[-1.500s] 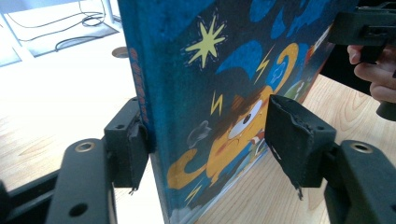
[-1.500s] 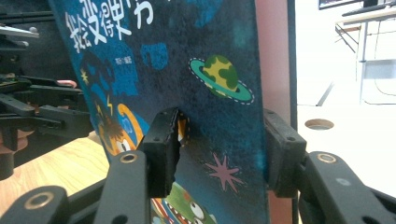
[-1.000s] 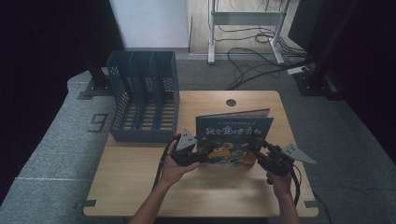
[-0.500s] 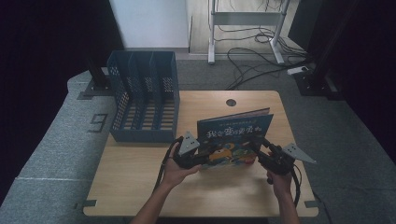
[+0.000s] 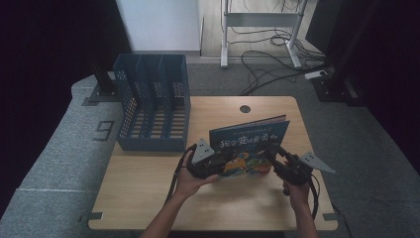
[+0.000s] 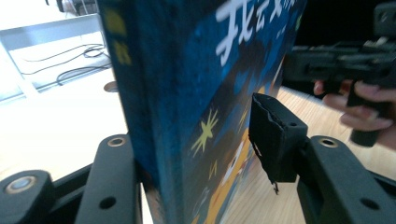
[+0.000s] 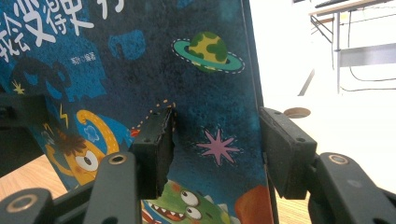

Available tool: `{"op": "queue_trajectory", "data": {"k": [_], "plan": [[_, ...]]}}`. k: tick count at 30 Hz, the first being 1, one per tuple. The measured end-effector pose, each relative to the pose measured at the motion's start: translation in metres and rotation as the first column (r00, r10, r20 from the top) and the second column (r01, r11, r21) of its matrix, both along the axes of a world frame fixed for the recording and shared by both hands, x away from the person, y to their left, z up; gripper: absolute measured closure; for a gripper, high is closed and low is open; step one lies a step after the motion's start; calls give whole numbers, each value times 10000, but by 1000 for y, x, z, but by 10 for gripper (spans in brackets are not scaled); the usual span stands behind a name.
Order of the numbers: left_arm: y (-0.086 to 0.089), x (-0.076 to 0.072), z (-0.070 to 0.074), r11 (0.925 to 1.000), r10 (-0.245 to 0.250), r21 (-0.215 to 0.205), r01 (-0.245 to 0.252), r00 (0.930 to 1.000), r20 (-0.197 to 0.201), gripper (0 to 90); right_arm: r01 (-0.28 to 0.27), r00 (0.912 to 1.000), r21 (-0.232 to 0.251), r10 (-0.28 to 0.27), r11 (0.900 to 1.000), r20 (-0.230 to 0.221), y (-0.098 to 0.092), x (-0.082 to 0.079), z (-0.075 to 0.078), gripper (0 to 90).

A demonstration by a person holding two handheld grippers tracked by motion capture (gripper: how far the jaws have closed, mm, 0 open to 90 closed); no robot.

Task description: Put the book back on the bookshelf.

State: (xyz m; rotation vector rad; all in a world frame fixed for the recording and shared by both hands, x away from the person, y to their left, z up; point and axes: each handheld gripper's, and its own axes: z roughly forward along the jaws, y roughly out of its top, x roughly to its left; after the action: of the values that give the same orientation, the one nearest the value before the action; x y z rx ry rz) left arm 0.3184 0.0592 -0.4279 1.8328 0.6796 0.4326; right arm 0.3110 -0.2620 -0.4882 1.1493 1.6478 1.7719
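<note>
The picture book (image 5: 249, 141) stood on edge across the middle of the surface (image 5: 148, 198), a wall between the near strip where both hands worked and the bare wood behind it around the round hole (image 5: 244, 108). The blue file rack (image 5: 151, 109) blocked the far left corner, with only a narrow gap between its near right corner and the left hand-held gripper (image 5: 210, 161). The near left wood lay open.

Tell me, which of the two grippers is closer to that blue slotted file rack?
Left. The left gripper is at the book's left edge, just right of the file rack's front corner; the right gripper is at the book's far edge.
</note>
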Motion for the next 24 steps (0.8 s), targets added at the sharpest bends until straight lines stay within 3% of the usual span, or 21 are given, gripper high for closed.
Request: {"op": "queue_trajectory", "data": {"k": [6, 14, 24], "plan": [[3, -2, 0, 9995, -289, -155, 289, 9996, 35, 567, 27, 10000, 39, -27, 10000, -10, 0, 1, 0, 448], [3, -2, 8, 9953, -563, -784, 565, 9984, 58, 539, 87, 10000, -6, -87, 10000, -16, 0, 0, 0, 444], [0, -3, 11, 9985, -245, -477, 268, 9985, 488, 565, 85, 10000, -31, -85, 10000, -22, 1, 1, 1, 446]]}}
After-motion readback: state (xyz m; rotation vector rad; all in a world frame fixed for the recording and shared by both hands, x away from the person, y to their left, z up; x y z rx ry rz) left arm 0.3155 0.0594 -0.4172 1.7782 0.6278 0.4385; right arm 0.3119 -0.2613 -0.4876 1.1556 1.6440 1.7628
